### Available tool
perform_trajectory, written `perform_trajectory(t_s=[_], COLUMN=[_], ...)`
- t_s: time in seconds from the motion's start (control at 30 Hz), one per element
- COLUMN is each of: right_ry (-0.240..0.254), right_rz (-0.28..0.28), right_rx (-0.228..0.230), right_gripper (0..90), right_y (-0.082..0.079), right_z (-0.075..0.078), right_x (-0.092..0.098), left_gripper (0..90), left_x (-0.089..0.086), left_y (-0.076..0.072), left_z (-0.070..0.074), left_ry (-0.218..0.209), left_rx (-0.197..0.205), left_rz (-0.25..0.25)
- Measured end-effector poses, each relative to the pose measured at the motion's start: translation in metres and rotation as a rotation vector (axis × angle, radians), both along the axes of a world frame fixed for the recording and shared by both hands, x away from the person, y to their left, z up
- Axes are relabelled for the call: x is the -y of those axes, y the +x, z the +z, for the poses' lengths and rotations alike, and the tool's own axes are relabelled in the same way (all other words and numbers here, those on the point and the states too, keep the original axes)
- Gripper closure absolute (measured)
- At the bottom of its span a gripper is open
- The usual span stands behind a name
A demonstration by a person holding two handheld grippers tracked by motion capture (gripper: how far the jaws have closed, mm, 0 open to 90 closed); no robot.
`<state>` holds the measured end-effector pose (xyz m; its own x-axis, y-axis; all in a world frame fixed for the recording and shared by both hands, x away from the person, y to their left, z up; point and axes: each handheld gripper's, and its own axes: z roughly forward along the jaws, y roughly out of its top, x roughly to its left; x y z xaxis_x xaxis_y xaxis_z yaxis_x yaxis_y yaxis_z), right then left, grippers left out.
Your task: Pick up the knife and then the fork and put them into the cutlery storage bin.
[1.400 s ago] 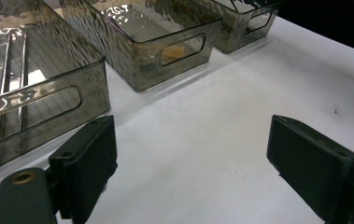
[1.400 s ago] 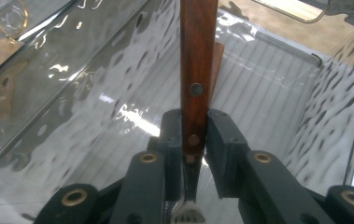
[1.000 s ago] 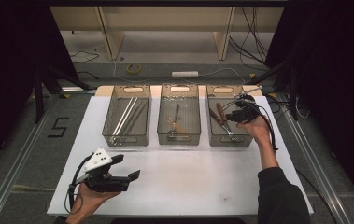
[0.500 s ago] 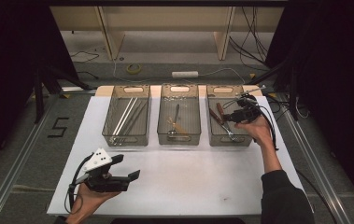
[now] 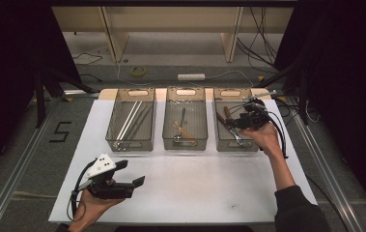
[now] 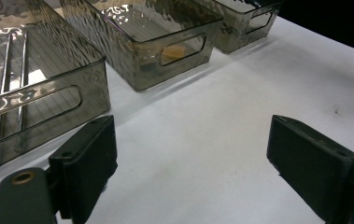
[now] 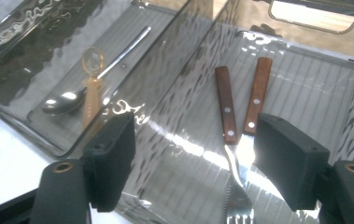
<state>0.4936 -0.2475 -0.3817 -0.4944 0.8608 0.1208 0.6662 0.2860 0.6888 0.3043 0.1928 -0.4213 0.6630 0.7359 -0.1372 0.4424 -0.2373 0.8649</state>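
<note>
Under my right claw lie two wooden-handled forks (image 7: pixel 233 140), each with a reddish-brown handle set with pale rivets and a bright steel neck and tines. In the right gripper view I count them side by side, touching near the necks, on the ribbed floor of the right-hand bin (image 5: pixel 229 94). In the high view their long axis runs slantwise across that bin, handles toward the far left corner, tines toward the near edge and my hand.

My right gripper (image 5: pixel 233 122) hangs over the near part of that bin. Its jaws have just been opening and now stand wide apart, one on either side of the forks' necks as the camera sees it, with nothing pressed between them; the forks lie on the bin floor, free of the pads.

In the middle bin (image 5: pixel 185 143) I see a steel spoon (image 7: pixel 79 81) with a small amber-coloured plastic utensil (image 7: pixel 92 88) lying across it. The left bin (image 5: pixel 130 145) holds long silver rods (image 6: pixel 6 74); I cannot tell what they are.

My left gripper (image 5: pixel 131 174) sits low over the white board (image 5: pixel 195 188) near the front edge, jaws spread wide and empty, pointing across the board.
</note>
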Motion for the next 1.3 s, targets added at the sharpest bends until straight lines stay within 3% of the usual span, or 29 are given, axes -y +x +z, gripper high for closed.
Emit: perform_trajectory(t_s=[0.27,0.8,0.97,1.3], right_ry=[0.051,0.092,0.161,0.199], right_rz=[0.014,0.041,0.042,0.083], right_rx=[0.043,0.12,0.155,0.175], right_gripper=[29.5,24.7,24.5,24.3], right_y=[-0.017,-0.049,-0.061,-0.078], right_z=[0.004,0.004,0.002,0.0], right_x=[-0.003,-0.011,-0.011,-0.012], left_gripper=[15.6,15.6,15.6,15.6], left_x=[0.0,0.0,0.001,0.001], left_y=[0.0,0.001,0.001,0.001], left_z=[0.0,-0.001,-0.001,0.0], left_ry=[0.002,-0.004,-0.008,-0.009], left_rx=[0.001,-0.006,-0.009,-0.01], left_rz=[0.0,0.005,0.005,0.003])
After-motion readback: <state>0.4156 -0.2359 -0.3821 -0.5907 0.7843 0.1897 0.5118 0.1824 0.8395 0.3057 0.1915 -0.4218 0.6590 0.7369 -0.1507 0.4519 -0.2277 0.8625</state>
